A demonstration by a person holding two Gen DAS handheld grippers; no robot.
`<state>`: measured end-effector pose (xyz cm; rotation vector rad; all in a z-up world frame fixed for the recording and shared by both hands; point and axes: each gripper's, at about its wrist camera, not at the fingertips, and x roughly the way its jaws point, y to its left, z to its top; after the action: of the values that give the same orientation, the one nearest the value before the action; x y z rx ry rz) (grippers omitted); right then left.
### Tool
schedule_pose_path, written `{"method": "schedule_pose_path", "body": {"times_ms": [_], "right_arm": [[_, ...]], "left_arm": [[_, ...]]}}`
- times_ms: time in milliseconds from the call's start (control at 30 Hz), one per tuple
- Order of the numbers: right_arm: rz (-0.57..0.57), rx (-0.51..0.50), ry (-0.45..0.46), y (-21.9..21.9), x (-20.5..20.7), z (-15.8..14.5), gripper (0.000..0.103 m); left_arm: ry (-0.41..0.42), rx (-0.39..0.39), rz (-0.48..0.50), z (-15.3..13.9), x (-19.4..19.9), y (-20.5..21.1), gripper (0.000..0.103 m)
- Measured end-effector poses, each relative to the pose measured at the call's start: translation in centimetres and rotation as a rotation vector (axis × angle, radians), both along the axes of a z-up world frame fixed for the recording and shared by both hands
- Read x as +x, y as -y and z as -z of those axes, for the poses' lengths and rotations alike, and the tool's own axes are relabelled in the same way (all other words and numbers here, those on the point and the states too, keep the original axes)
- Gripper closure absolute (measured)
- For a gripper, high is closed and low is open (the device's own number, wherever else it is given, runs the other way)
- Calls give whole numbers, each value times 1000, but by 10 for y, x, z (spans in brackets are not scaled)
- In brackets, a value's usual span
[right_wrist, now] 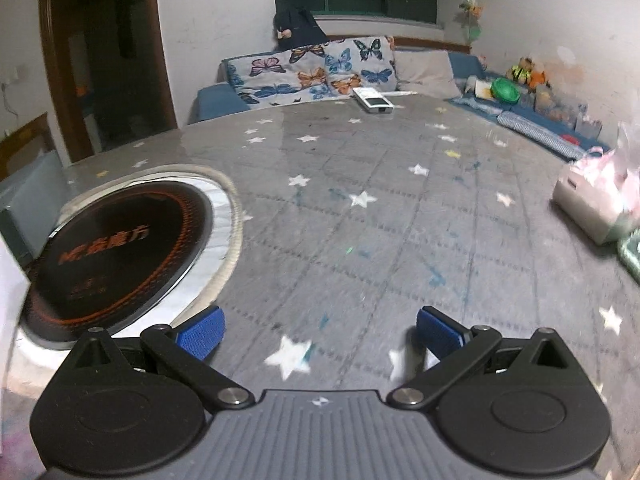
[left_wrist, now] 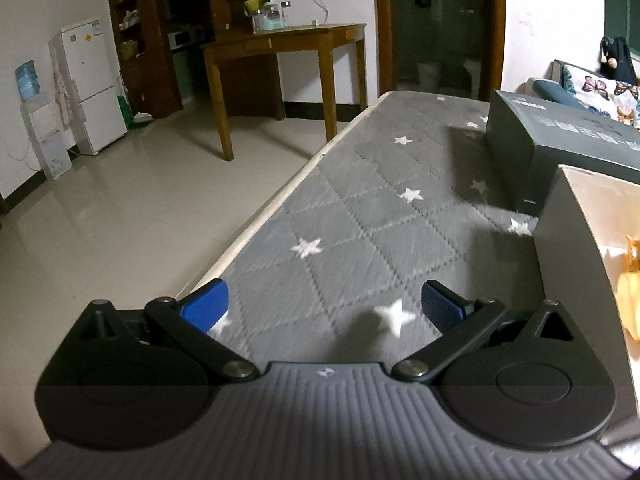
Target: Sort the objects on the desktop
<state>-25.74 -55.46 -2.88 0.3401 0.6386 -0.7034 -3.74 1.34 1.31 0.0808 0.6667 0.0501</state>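
Observation:
My left gripper (left_wrist: 324,306) is open over the grey star-patterned table cover (left_wrist: 360,220), nothing between its blue pads. To its right stands an open cardboard box (left_wrist: 580,240) with yellow things (left_wrist: 632,288) inside, partly cut off by the frame edge. Behind it lies a dark grey box (left_wrist: 560,136). My right gripper (right_wrist: 320,334) is also open and holds nothing, low over the same cover (right_wrist: 380,220). A white device (right_wrist: 374,101) lies at the table's far edge. A pale tissue box with pink wrapping (right_wrist: 600,204) sits at the right.
A round black induction hob (right_wrist: 120,248) is set into the table at my right gripper's left. The table's left edge (left_wrist: 280,200) drops to a tiled floor. A sofa with butterfly cushions (right_wrist: 320,68) lies beyond the table; a wooden side table (left_wrist: 288,44) and fridge (left_wrist: 88,80) stand further off.

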Motion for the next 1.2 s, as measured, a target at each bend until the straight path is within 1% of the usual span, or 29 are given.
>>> {"method": "schedule_pose_path", "body": {"times_ms": [167, 300, 433, 500, 700, 1200], "right_arm": [[13, -15, -8, 14, 10, 4, 0], [30, -23, -10, 26, 17, 8, 0], [48, -31, -13, 38, 24, 12, 0], [54, -34, -17, 27, 26, 3, 0], [62, -34, -17, 37, 34, 4, 0], [62, -37, -19, 40, 38, 5, 0]], "left_arm": [[-5, -7, 15, 10, 19, 6, 0], [-32, -21, 25, 18, 32, 10, 0], [-26, -43, 30, 22, 42, 12, 0], [-23, -50, 33, 23, 47, 13, 0], [-23, -69, 51, 25, 61, 15, 0], [-22, -77, 54, 26, 65, 13, 0]]}}
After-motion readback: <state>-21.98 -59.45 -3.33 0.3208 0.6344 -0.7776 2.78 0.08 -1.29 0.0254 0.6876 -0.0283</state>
